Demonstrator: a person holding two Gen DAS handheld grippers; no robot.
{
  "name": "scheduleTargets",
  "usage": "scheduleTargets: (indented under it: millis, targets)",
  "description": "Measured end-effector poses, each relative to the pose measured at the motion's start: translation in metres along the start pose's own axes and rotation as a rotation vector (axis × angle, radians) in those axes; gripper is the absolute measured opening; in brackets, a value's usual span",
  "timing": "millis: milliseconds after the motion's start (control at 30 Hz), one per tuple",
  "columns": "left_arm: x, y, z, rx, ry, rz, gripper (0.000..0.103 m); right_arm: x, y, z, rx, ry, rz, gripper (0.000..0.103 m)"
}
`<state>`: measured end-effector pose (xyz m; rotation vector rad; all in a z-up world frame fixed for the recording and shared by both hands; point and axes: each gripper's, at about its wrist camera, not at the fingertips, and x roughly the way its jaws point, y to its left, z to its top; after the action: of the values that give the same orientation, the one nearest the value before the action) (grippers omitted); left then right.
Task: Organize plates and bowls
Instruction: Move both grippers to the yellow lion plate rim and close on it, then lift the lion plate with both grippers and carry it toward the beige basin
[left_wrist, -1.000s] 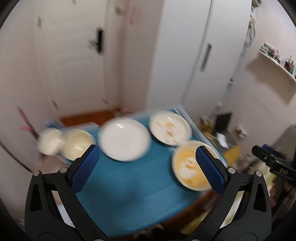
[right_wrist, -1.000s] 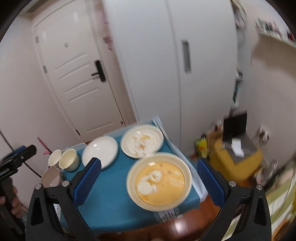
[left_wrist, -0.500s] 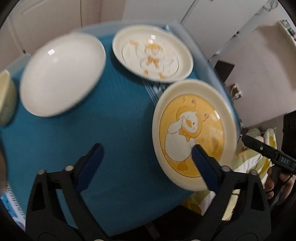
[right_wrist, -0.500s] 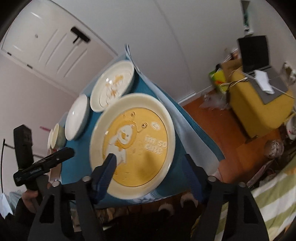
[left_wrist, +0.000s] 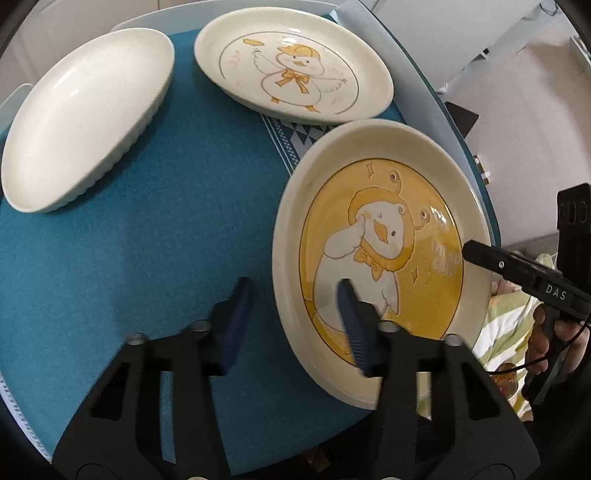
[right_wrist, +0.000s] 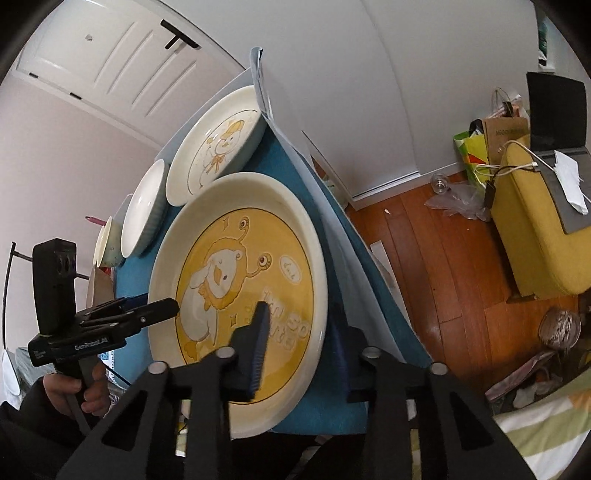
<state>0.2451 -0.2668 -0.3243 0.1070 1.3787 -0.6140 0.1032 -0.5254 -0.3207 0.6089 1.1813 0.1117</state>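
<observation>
Blue cloth (left_wrist: 147, 221): yellow duck plate (left_wrist: 384, 236) rim between closing jaws of left gripper (left_wrist: 295, 317) and right gripper (right_wrist: 299, 347)

Your nearest plate (left_wrist: 380, 258) is cream-rimmed with a yellow centre and a white duck. The next plate (left_wrist: 295, 62) is cream with an orange-outlined duck; the dish (left_wrist: 81, 114) is plain white. Under them lies a teal cloth (left_wrist: 166, 229).
</observation>
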Motion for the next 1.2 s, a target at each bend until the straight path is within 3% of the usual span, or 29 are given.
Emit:
scheduleTargets:
  millis: [33,67,167,400,600,933,1200]
  targets:
    - [0.001,-0.001,-0.001,0.005,0.002,0.003,0.021,0.000,0.001,0.000,-0.008,0.001,-0.010,0.021]
    - [0.002,-0.001,-0.001,0.009,0.002,-0.002,0.018,0.001,0.002,0.001,-0.020,0.001,-0.023,0.019]
    - [0.002,-0.001,-0.003,0.015,-0.005,0.005,0.018,0.002,0.002,0.001,-0.039,0.003,-0.044,0.014]
    - [0.004,-0.020,-0.003,0.078,-0.030,0.090,0.019,0.003,0.007,0.000,-0.089,0.004,-0.089,0.014]
    - [0.000,-0.031,0.000,0.099,-0.058,0.117,0.018,0.002,0.014,-0.002,-0.130,0.001,-0.109,0.014]
    - [-0.029,-0.016,-0.010,0.047,-0.123,0.095,0.018,-0.005,0.030,-0.003,-0.232,-0.032,-0.119,0.014]
    - [-0.062,0.007,-0.029,-0.041,-0.184,0.119,0.018,-0.006,0.068,-0.002,-0.386,-0.051,-0.113,0.014]
